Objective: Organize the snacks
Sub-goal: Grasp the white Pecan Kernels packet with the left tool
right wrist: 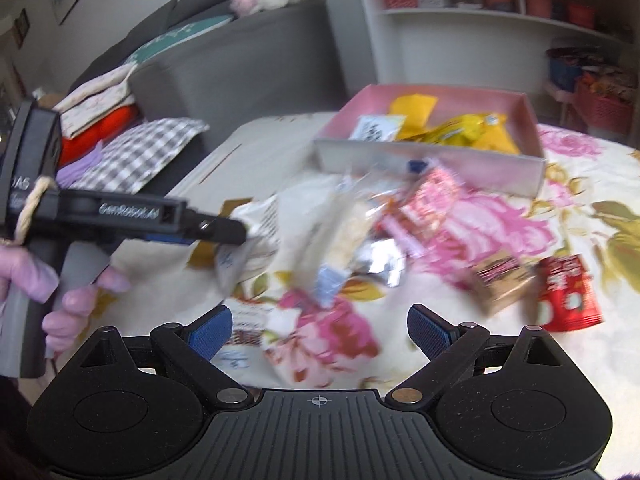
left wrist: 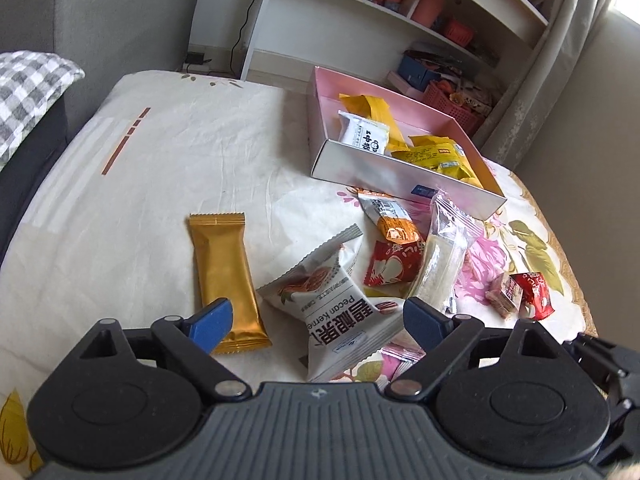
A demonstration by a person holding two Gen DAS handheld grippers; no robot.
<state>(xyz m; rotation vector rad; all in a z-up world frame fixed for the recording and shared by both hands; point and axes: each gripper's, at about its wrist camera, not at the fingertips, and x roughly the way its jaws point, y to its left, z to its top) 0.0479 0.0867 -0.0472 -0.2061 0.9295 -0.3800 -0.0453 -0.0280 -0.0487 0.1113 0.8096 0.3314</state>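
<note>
My left gripper hangs open over a white pecan packet, which lies between the blue pads without touching them. A gold bar lies beside the left pad. Further on lie a red packet, an orange packet and a long clear packet. The pink box behind them holds yellow and white packets. My right gripper is open and empty above the flowered cloth, in a blurred view. There the left gripper, held by a gloved hand, reaches the white packet. The pink box stands behind.
A small red packet and a brown one lie to the right. A grey sofa with a checked cushion borders the table's left side. White shelves and pink baskets stand behind the box.
</note>
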